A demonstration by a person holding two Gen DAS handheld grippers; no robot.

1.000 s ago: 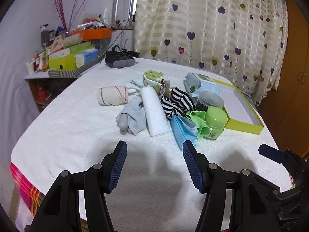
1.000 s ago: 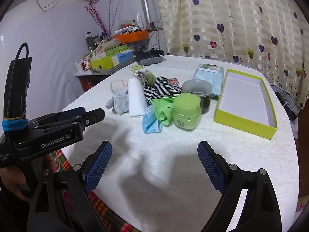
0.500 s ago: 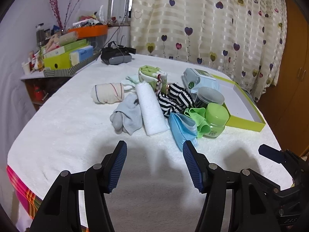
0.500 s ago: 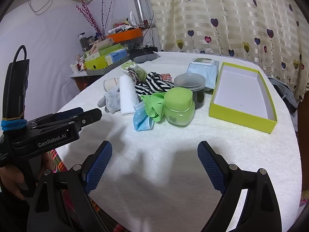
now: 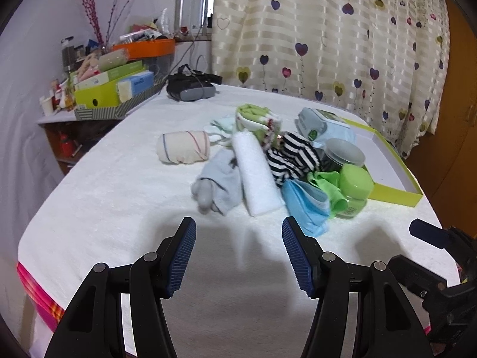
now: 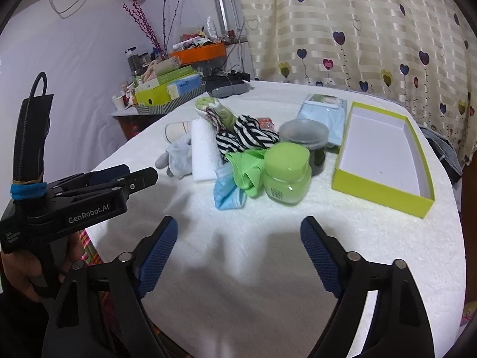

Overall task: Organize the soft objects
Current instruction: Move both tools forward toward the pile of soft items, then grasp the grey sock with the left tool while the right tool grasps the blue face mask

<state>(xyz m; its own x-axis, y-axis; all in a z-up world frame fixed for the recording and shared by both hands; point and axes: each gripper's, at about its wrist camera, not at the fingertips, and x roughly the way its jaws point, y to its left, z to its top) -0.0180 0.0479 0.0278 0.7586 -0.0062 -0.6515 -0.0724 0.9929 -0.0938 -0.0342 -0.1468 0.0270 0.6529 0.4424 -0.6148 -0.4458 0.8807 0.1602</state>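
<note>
Socks and cloths [image 5: 253, 173] are being kept piled mid-bench beside the green box [image 6: 384, 155], ready for sorting; both tools, left tool [image 5: 238, 256] and right tool [image 6: 238, 253], are being held wide apart, empty.

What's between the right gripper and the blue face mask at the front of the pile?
Nothing visible. Only bare white tablecloth lies between the open right gripper and the blue face mask. The green jar stands to the mask's right, and green fabric overlaps its far edge.
</note>
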